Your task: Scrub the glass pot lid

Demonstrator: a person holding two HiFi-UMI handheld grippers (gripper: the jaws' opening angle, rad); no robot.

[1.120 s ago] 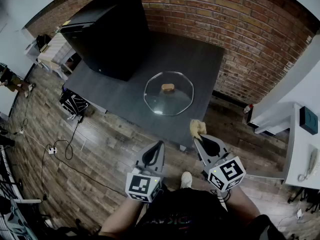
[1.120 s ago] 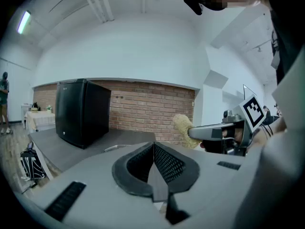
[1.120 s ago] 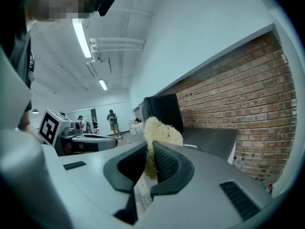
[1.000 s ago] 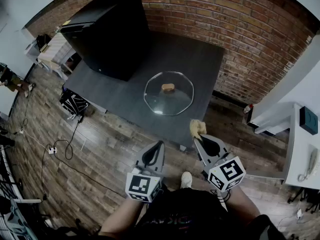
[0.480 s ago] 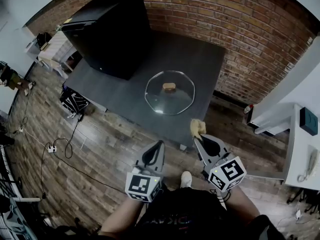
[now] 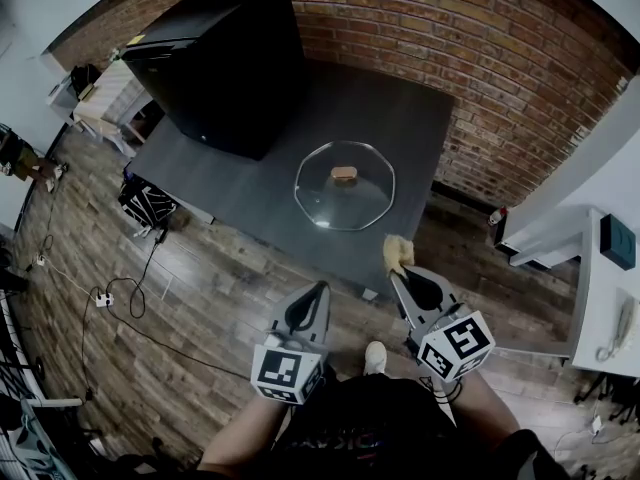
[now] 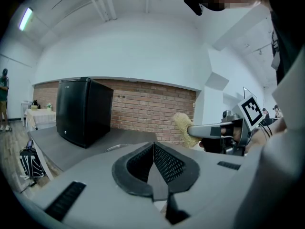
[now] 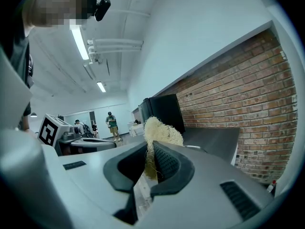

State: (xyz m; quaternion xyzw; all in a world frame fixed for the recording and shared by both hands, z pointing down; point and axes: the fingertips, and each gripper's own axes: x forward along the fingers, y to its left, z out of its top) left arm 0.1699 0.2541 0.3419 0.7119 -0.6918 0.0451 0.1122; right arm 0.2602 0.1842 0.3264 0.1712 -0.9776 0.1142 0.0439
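Head view: glass lid (image 6: 345, 185) flat on desk (image 6: 400, 118), well ahead of my left tongs (image 6: 321, 288) and right tongs (image 6: 392, 274).
Left gripper view: left tongs clenched, nothing between.
Right gripper view: right tongs grasping straw-coloured scrubber (image 8: 161, 130), tuft sticking out.

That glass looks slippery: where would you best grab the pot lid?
Probably the tan knob at the centre of the glass pot lid, from straight above: the lid lies flat on the table, so its rim offers little to pinch, while the knob stands up.
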